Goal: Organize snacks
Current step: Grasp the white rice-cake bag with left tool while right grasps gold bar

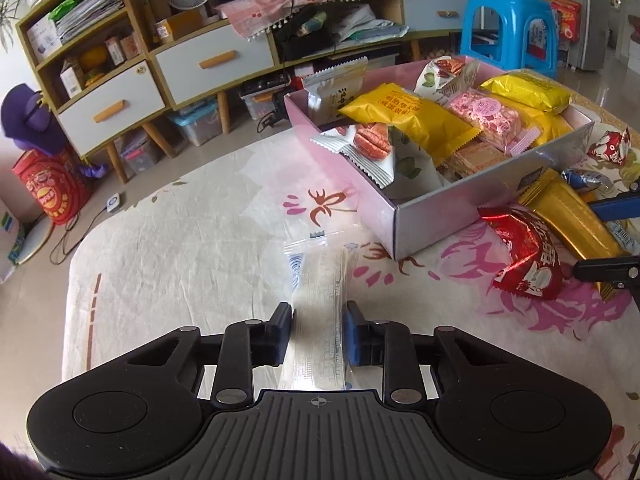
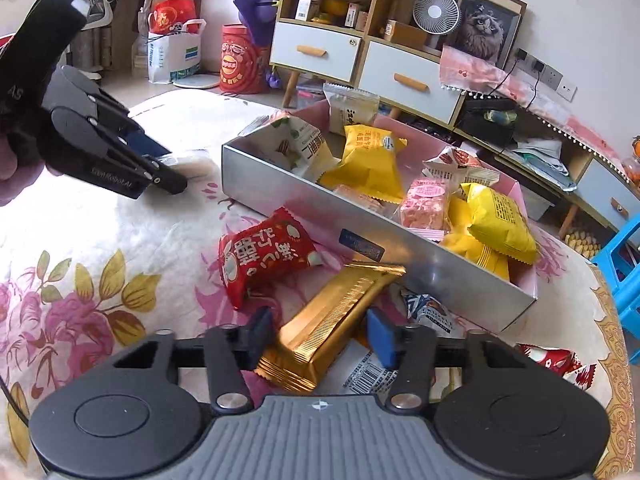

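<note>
Pickup step: the left claw (image 1: 318,330) pinches a clear wafer packet (image 1: 320,280) on the counter (image 1: 180,240); the right claw (image 2: 314,338) clamps a gold bar (image 2: 332,316). Next, both need lifting into the snack box (image 2: 280,188).

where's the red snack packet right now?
The red snack packet lies on the floral tablecloth just outside the box, against its near wall; left of the gold packet in the right wrist view.
</note>
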`<state>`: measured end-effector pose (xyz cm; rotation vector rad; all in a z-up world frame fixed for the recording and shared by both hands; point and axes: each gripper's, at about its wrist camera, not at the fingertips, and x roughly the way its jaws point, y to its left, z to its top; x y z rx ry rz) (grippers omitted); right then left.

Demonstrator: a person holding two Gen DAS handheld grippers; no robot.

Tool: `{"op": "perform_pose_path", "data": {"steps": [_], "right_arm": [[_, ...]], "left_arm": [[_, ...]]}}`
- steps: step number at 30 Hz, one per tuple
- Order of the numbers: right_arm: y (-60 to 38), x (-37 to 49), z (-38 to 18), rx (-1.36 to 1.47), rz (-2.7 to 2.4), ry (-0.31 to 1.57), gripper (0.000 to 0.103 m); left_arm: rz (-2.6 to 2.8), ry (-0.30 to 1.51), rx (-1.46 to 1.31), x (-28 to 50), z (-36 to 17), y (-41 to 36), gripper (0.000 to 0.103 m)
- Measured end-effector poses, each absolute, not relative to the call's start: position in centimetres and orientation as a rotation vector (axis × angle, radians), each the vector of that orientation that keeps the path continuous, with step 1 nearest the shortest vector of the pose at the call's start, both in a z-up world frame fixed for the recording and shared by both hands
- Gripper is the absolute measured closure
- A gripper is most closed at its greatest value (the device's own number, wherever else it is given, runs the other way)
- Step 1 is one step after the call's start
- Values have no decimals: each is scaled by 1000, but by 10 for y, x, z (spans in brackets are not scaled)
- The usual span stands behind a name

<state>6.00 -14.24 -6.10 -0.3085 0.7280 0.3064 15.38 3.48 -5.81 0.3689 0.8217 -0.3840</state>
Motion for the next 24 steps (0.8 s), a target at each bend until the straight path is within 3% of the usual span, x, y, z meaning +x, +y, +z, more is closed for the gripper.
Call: {"op": "perform_pose_path", "data": {"steps": [6,24], "right_arm": [[-146,52,-57,-275,398,746,82],[-152,8,-50,-261,515,825,82]], "left_arm": [[-380,908,256,137,-54,38,81],[-413,933,300,58,-54,35,77]]}}
